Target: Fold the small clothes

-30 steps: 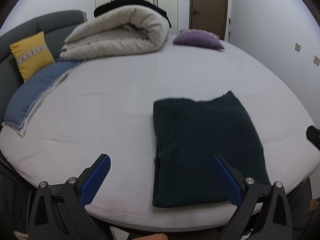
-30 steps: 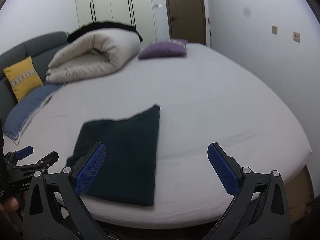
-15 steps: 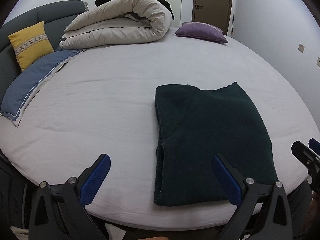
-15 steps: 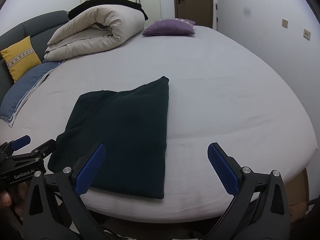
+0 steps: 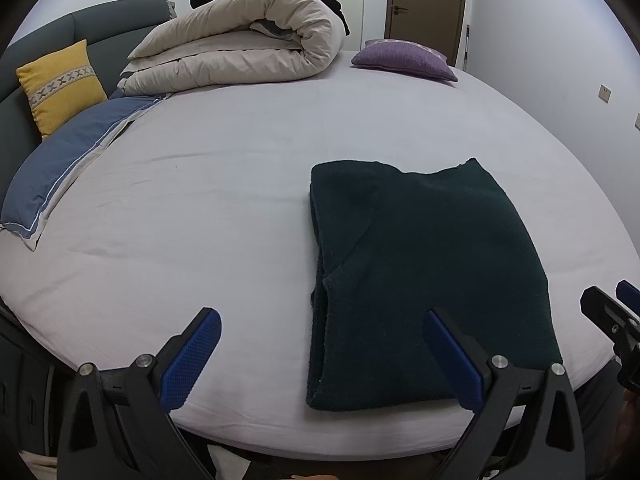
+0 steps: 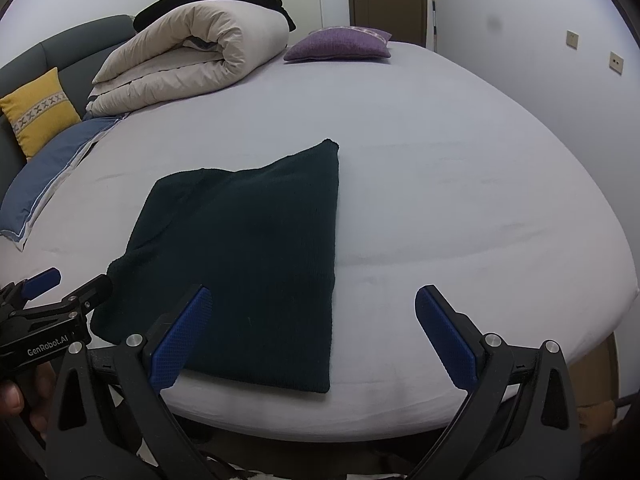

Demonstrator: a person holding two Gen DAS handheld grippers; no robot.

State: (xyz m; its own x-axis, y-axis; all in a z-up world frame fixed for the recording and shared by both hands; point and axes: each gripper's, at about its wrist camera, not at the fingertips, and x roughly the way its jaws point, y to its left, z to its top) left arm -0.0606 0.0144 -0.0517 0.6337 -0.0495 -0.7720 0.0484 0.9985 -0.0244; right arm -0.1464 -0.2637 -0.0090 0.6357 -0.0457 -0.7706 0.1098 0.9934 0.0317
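A dark green knitted garment (image 5: 424,276) lies folded flat near the front edge of the bed (image 5: 224,208). It also shows in the right wrist view as the garment (image 6: 252,256). My left gripper (image 5: 320,344) hovers open at the bed's front edge, its right finger over the garment's near left part. My right gripper (image 6: 312,320) is open above the garment's near right corner, holding nothing. The left gripper (image 6: 52,292) appears at the left edge of the right wrist view, held by a hand (image 6: 16,400). The right gripper's fingertips (image 5: 616,312) show at the right edge of the left wrist view.
A rolled beige duvet (image 5: 240,52) and a purple cushion (image 5: 404,58) sit at the far side of the bed. A blue pillow (image 5: 60,160) and a yellow cushion (image 5: 60,84) lie at the left by a grey headboard. A wall runs along the right.
Both grippers have moved forward and slightly up toward the bed, so the garment looks larger and nearer. The garment itself has not moved. Both stay open.
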